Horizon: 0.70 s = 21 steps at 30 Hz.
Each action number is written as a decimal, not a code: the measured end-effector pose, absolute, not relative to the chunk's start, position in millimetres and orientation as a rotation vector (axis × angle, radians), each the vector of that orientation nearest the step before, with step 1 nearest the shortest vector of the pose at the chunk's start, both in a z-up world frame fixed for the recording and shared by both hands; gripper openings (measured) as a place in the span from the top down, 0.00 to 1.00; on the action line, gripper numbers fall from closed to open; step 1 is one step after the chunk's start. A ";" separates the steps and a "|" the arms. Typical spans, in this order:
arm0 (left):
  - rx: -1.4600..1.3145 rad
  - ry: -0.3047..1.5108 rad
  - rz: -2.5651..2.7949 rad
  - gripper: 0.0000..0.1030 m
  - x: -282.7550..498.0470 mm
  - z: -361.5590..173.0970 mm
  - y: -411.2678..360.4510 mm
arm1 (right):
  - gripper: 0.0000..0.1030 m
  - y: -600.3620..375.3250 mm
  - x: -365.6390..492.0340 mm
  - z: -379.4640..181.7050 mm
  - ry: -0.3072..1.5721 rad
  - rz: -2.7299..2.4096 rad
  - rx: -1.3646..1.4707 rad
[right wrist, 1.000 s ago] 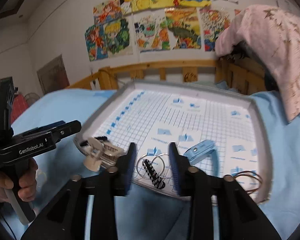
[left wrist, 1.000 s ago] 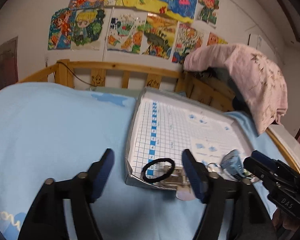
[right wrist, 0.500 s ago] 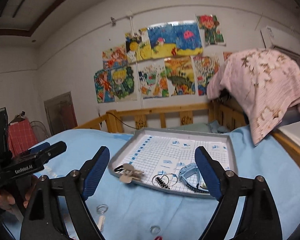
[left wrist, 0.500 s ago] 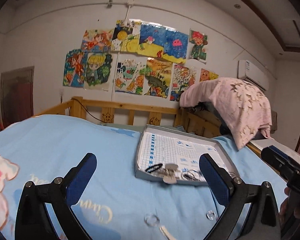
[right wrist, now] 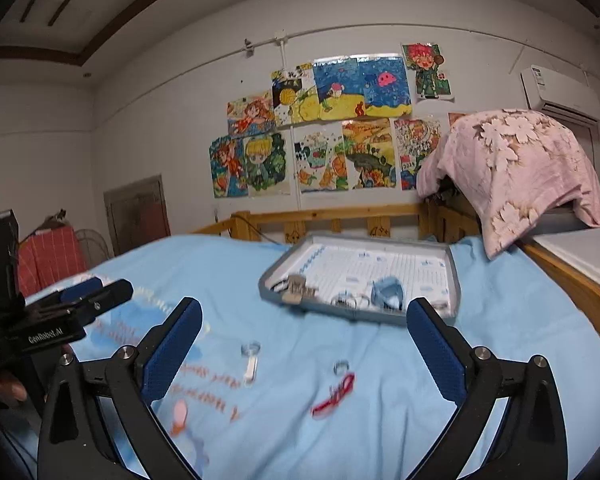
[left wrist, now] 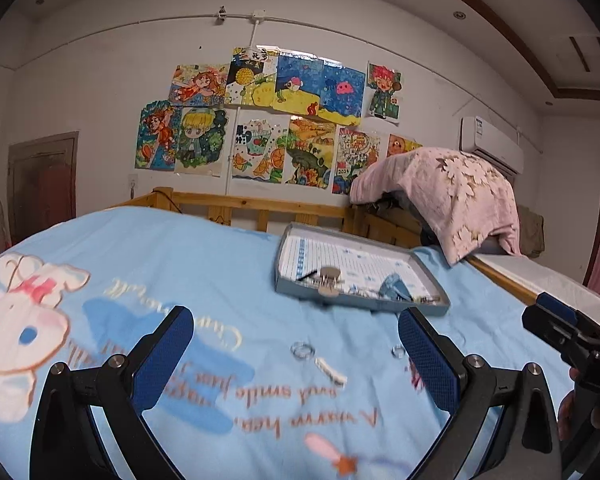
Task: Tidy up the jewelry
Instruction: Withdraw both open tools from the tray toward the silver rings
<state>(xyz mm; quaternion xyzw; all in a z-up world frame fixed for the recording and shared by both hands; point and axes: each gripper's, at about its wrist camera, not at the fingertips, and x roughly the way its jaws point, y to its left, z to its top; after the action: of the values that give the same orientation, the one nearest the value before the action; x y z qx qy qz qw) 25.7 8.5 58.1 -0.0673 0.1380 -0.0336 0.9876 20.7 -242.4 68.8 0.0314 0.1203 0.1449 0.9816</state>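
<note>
Your left gripper (left wrist: 296, 344) has its jaws spread wide with nothing between the pads, and your right gripper (right wrist: 304, 336) is spread just as wide and just as empty.

Between the left jaws, on the blue bedsheet (left wrist: 180, 264), a small clear ring (left wrist: 302, 349) lies flat. Just beside it, toward the right jaw, a white stick-shaped piece (left wrist: 331, 369) lies with its long axis running diagonally, its far end toward the ring and its near end angled toward the right jaw. A second small ring (left wrist: 397, 351) sits right against the inner face of that right jaw.

Between the right jaws you see the same clear ring and white piece nearer the left pad, the piece's long axis running roughly straight away from you. Closer to the middle, a red band (right wrist: 334, 396) lies slanted, its far end up toward the right jaw, beside another small ring (right wrist: 341, 367).

Beyond both sets of jaws, the grey tray (right wrist: 454, 276) holds a blue watch (right wrist: 387, 292), hoops, a hair clip and a black hair tie, blurred.

Your other gripper shows at each view's edge.
</note>
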 end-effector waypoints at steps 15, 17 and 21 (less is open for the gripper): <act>-0.069 0.390 -0.103 0.00 -12.9 16.1 -1.1 | 0.02 -245.5 -18.7 9.2 0.380 0.226 0.087; -0.065 0.415 -0.109 0.00 -12.5 10.9 -2.3 | 0.02 -245.8 -18.5 4.7 0.393 0.224 0.092; -0.057 0.481 -0.121 0.00 -2.7 2.3 -4.4 | 0.02 -249.8 -12.0 0.0 0.418 0.217 0.102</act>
<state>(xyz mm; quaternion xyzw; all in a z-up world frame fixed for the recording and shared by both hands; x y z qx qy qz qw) -2.7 -4.4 2.3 -0.0283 0.2378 -0.0597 0.9691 -12.0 -249.8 0.0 0.0506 0.2068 0.1073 0.9712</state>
